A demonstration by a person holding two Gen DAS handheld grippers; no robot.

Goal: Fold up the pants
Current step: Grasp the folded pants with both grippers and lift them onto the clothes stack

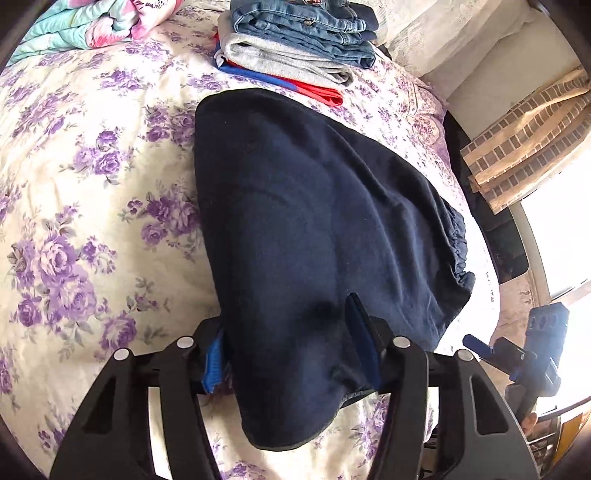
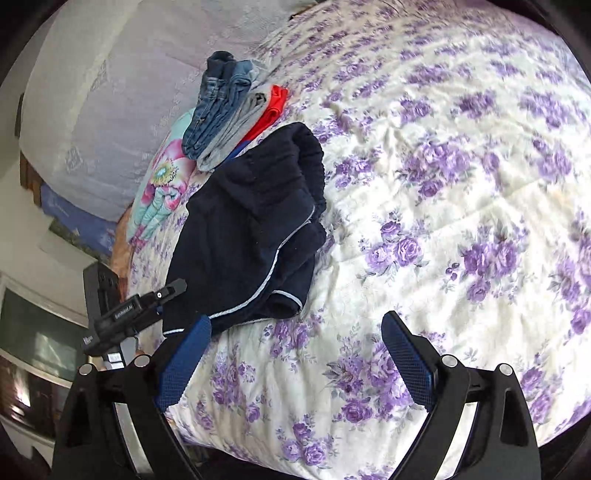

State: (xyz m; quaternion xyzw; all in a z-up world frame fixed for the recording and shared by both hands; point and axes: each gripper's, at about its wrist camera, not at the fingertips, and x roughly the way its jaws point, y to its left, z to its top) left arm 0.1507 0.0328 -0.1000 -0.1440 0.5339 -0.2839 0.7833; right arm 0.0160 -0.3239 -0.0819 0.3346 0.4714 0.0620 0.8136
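The navy pants (image 1: 314, 229) lie folded and rumpled on the floral bed (image 1: 92, 192), one end bunched between the left gripper's (image 1: 291, 354) clamping fingers, while the right gripper (image 2: 295, 354) gapes empty.

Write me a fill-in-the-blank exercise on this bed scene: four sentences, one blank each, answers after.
1. The navy pants lie on a bedspread printed with ____ roses.
2. Blue jeans sit at the ____ of the folded stack.
3. The jaws of the right gripper stand wide with ____ between them.
4. The bottom garment in that stack is blue and ____.

Answers: purple; top; nothing; red
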